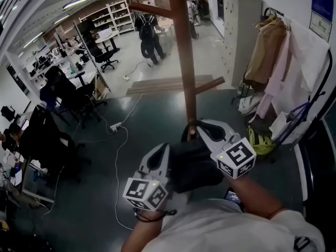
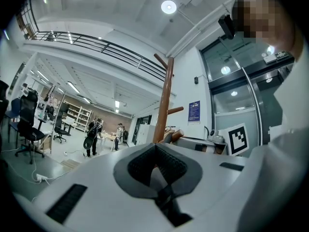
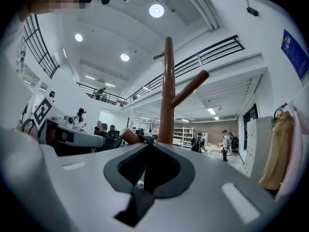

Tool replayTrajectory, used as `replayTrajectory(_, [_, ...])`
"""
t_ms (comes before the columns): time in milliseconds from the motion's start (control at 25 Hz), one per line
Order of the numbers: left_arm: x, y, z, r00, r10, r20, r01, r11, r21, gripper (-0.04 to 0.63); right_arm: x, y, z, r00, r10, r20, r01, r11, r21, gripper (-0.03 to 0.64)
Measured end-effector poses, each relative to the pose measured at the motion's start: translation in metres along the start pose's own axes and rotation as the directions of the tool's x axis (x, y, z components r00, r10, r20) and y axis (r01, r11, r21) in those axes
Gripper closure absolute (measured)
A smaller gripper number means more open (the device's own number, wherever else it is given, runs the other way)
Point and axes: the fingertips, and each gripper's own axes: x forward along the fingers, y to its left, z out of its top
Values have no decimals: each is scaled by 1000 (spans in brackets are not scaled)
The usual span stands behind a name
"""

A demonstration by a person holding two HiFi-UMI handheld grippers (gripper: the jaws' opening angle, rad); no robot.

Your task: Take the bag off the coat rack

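A brown wooden coat rack (image 1: 184,62) rises straight ahead of me, with pegs angling off its pole. A black bag (image 1: 191,167) hangs low against it, between my two grippers. My right gripper (image 1: 198,129) is at the pole, its jaws shut on the bag's black strap (image 3: 139,139) where it loops over a short peg (image 3: 128,135). My left gripper (image 1: 160,152) lies against the bag's left side with its jaws shut; nothing shows between its pads (image 2: 145,161). In the left gripper view the rack (image 2: 164,100) stands just beyond the jaw tips.
Coats (image 1: 273,51) hang on the right wall above a yellow-green bag (image 1: 261,140) on the floor. Grey lockers (image 1: 239,25) stand behind the rack. Office chairs (image 1: 68,96) and a cabled power strip (image 1: 115,126) lie to the left. People (image 1: 147,35) stand far off.
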Motion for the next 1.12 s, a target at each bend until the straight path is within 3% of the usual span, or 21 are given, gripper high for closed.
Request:
replayTrajectory(520, [-47,-3,24,996,-85,14,85,996,10,589,-19,36,32,993,-108,53,107,994,9,594])
replayTrajectory(1120, [-141,7,33,983,-184,-19,185,983,3,589,-47,127,35,970,-238,51,235,970,63,592])
